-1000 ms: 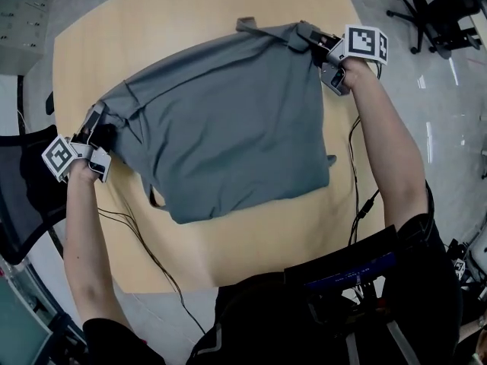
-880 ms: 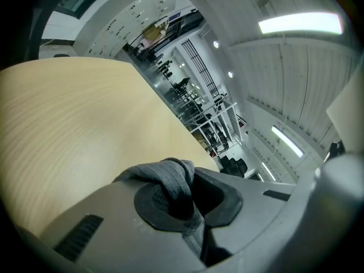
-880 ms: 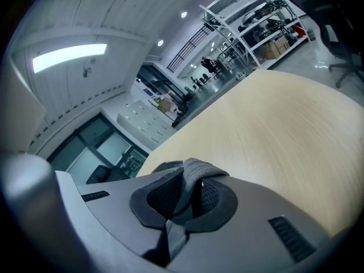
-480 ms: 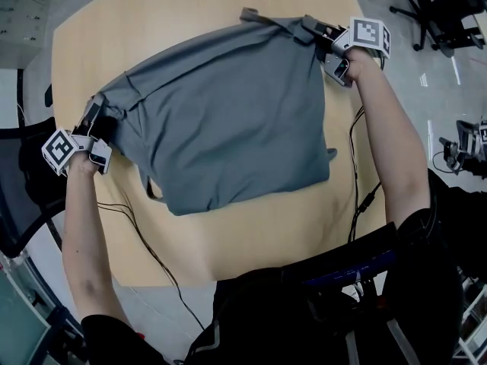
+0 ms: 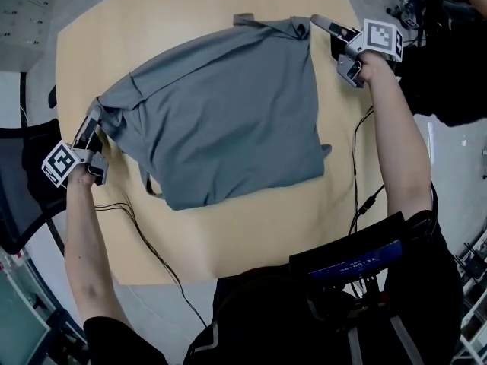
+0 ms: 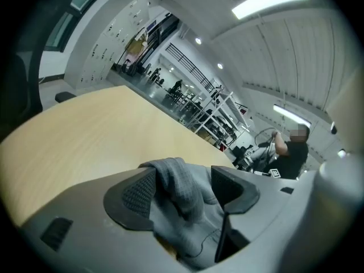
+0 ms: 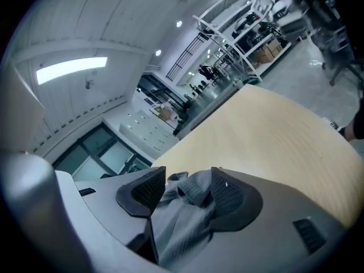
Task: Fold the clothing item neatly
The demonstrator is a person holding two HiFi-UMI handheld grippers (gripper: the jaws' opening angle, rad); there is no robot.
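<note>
Head view shows grey garment (image 5: pixel 228 120) folded flat across wooden table (image 5: pixel 175 14).

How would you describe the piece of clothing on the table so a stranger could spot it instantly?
Find the pale wooden table filling the head view. Spread flat across its middle lies the grey garment, roughly square, small tabs poking from its edges. It is the only cloth there; near it run thin black cables.
</note>
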